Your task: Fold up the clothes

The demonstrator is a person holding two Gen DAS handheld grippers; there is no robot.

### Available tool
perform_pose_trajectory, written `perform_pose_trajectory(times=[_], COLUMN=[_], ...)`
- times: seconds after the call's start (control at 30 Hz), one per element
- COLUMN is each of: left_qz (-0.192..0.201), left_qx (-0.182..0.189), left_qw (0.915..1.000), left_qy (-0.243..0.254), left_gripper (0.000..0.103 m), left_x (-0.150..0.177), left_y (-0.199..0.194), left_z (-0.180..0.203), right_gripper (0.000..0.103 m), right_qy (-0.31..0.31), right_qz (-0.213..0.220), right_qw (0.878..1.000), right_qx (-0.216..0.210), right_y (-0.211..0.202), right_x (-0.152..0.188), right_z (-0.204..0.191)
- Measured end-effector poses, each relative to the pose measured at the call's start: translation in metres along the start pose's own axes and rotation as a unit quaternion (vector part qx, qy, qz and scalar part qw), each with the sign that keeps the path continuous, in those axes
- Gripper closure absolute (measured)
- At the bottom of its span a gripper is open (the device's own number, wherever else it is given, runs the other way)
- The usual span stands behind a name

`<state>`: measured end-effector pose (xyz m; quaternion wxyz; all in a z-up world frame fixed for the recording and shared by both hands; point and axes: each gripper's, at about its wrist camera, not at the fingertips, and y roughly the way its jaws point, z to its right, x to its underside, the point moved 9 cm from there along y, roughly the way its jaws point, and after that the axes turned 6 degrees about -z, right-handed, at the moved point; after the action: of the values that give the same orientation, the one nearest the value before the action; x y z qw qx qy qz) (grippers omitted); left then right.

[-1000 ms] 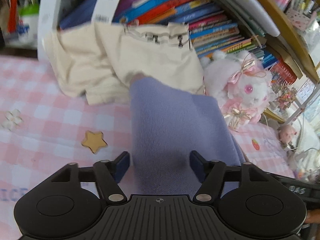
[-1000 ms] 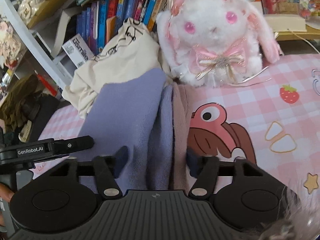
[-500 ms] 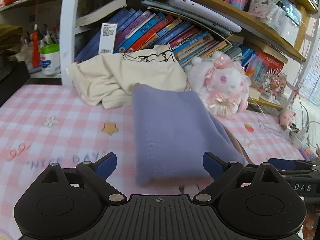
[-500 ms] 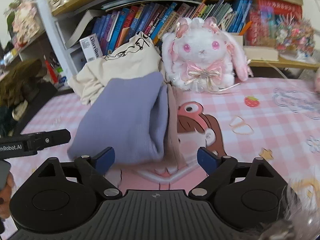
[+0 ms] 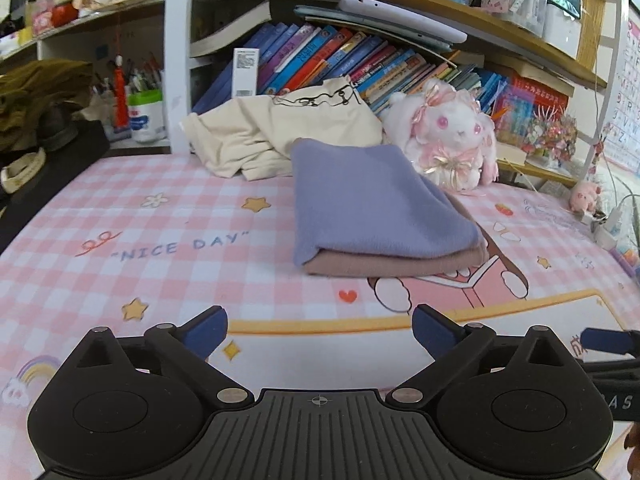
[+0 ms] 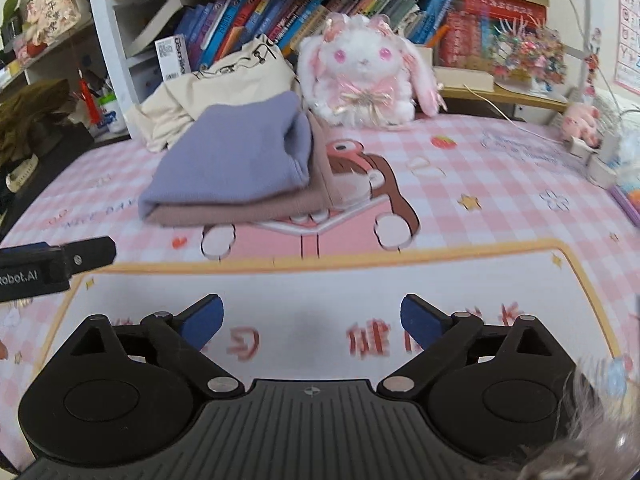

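Blue-padded left claw [image 5: 320,330] — opening, empty | right claw [image 6: 312,318] — opening, seemingly empty

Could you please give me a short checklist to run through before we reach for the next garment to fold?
1. Left gripper free of cloth: ok, fingers opening, nothing between them.
2. Right gripper free of cloth: ok, opening, empty.
3. Purple garment folded and resting on the brown garment: ok.
4. Cream garment folded: not ok, crumpled by the books.
5. Bare pink mat for folding: ok.
6. Plush rabbit clear of the stack: cannot tell.
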<state>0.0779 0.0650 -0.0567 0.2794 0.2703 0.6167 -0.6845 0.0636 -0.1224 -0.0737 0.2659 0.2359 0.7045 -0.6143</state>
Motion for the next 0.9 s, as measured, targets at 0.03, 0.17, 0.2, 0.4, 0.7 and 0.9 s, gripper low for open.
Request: perform_pose_trajectory(times=[0.03,0.17,0.2,0.4,0.7,0.9], left_qz=[0.002,0.014,0.018,0.025,0.01,0.01], left_qx=[-0.002,-0.015,-0.018,-0.02,-0.025,-0.033], left_qw=[1.0,0.9997,0.9996,0.9994,0.9996,0.9994], left_qy=[0.001,0.013,0.014,0.01,0.001,-0.001], left_gripper=[0.003,0.002,0.002,0.0,0.0,0.0], left_x=[0.001,0.004,0.004,0.008,0.02,0.021], left_y=[-0.003,-0.013,-0.016,-0.023,-0.027,-0.031], left_z=[0.0,0.002,0.002,0.001,-0.004,-0.008], right_gripper=[0.006,0.005,0.005,0.004,0.002,0.002], right_qy=[-0.001,-0.005,-0.005,-0.005,-0.014,-0.027], right_qz=[0.001,0.007,0.01,0.014,0.006,0.008], right_qw=[1.0,1.0,1.0,1.0,0.999,0.999], right_qx=[0.003,0.012,0.015,0.024,0.032,0.029], right_y=[-0.003,-0.013,-0.016,-0.024,-0.026,-0.028], right_x=[0.003,0.011,0.012,0.019,0.028,0.028], right_z=[0.0,-0.001,-0.001,0.001,-0.003,-0.009])
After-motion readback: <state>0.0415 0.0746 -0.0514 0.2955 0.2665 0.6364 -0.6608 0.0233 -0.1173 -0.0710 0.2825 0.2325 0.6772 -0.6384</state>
